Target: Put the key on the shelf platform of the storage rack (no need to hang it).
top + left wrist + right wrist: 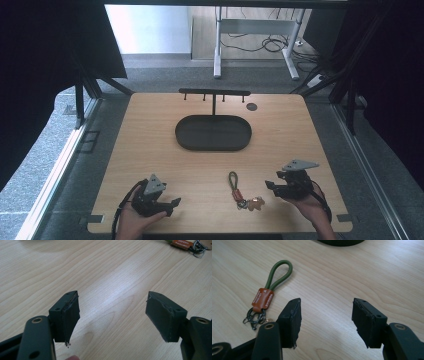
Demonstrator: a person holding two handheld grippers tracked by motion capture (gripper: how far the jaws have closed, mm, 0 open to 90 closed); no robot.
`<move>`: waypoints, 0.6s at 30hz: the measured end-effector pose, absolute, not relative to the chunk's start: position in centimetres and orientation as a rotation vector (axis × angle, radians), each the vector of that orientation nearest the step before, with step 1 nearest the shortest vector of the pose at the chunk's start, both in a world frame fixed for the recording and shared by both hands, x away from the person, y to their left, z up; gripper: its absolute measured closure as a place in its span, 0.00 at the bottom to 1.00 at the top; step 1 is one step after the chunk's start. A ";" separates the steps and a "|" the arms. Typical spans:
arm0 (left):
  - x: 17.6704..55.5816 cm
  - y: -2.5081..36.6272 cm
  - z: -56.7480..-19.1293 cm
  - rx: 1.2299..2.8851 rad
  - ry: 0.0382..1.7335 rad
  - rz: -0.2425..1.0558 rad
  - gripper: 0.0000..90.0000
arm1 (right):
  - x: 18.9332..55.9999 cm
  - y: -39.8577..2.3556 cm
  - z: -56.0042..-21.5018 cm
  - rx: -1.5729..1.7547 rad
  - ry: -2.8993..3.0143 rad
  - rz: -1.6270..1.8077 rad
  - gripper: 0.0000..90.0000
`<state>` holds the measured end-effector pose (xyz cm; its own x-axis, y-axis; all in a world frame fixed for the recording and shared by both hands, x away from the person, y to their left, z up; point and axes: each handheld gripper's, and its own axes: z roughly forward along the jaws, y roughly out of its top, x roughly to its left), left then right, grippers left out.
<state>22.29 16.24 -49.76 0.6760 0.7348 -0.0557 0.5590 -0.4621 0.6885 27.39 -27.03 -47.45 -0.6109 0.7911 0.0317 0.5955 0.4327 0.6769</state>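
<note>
My two claws are black all over: the left gripper (pixel 172 203) and the right gripper (pixel 271 185) each carry a grey three-cornered plate on top. Between them lies the keychain (pixel 265 296), an olive-green cord loop bound by a reddish-brown leather tab with pale stitching, ending in dark metal clips. The table (pixel 150 145) is pale wood with wavy grain. The oval tray (pixel 213 133) and the hook rack (pixel 214 92) behind it are black.
</note>
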 end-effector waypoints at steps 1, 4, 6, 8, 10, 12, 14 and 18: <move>22.2 16.1 -49.7 2.195 0.983 0.322 0.31 | 27.4 -26.6 -47.4 1.186 2.418 0.950 0.46; 22.1 16.0 -49.6 2.193 0.976 0.322 0.31 | 27.3 -26.0 -47.5 1.177 2.451 0.933 0.46; 22.1 16.0 -49.5 2.192 0.974 0.322 0.31 | 27.3 -25.7 -47.5 1.169 2.462 0.924 0.47; 22.1 16.0 -49.5 2.188 0.972 0.320 0.31 | 27.3 -25.2 -47.6 1.155 2.487 0.908 0.47; 22.2 16.1 -49.6 2.189 0.974 0.314 0.31 | 27.4 -24.4 -47.8 1.130 2.531 0.882 0.48; 22.2 16.1 -49.7 2.188 0.978 0.309 0.31 | 27.4 -24.1 -47.9 1.125 2.548 0.877 0.48; 22.3 16.1 -49.8 2.194 0.977 0.307 0.31 | 27.4 -23.1 -48.0 1.091 2.598 0.852 0.49; 22.2 16.2 -49.8 2.193 0.971 0.310 0.31 | 27.5 -21.9 -48.2 1.062 2.650 0.818 0.50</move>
